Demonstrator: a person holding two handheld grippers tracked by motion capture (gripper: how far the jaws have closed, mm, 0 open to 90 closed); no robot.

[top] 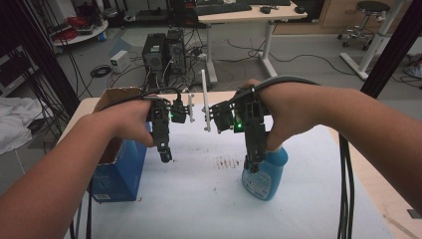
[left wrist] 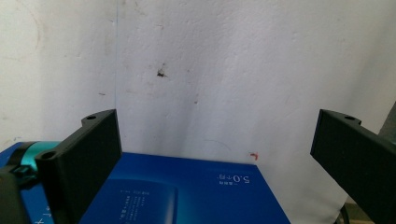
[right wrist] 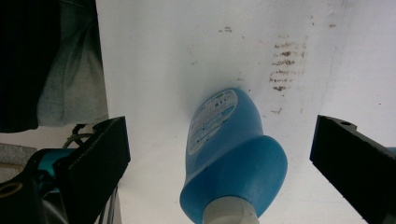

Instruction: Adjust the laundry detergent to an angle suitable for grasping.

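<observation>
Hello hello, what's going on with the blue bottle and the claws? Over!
Left gripper open, above blue cardboard box. Right gripper open, over upright blue plastic bottle, not gripping. Nothing in the way.

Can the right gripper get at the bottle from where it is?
Probably yes. The right gripper hangs right above the upright blue bottle, jaws open to either side of its cap, with nothing between them.

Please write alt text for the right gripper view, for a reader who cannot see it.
A blue detergent bottle with a whitish cap stands on a stained white table, seen from above between the two open black jaws of the right gripper. The jaws do not touch it.
</observation>
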